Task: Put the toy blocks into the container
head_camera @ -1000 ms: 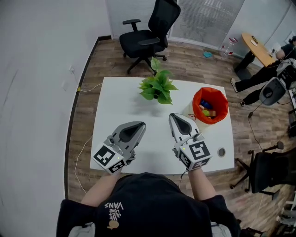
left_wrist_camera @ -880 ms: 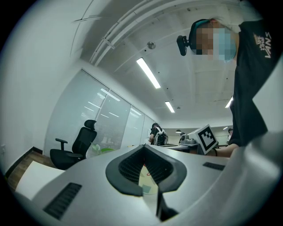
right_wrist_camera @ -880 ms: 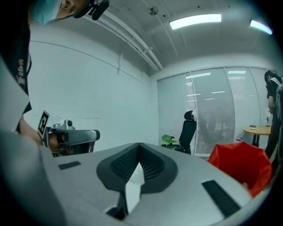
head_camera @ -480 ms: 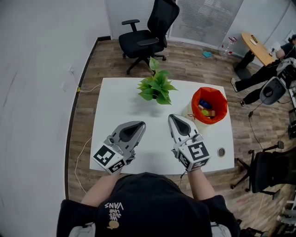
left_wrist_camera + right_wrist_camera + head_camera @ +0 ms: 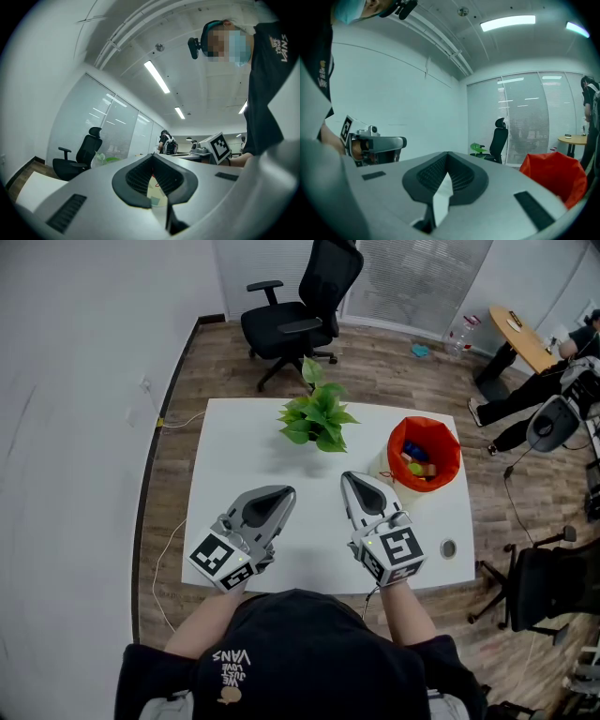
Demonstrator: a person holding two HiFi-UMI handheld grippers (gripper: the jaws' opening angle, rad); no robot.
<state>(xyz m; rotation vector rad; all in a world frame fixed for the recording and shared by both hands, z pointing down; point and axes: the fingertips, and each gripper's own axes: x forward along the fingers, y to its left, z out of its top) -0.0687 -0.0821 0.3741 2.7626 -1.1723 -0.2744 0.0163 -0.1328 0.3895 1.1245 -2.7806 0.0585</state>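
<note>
Clearly, left tongs (image 5: 284,492) and right tongs (image 5: 350,477) are both clenched, gripping nothing

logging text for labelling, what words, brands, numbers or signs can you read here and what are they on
"VANS": on the person's black shirt, upside down in the head view.
Smaller print beside it: too small to read.
left gripper and right gripper: square black-and-white marker patterns only, no words.
red container: no text to be seen.
</note>
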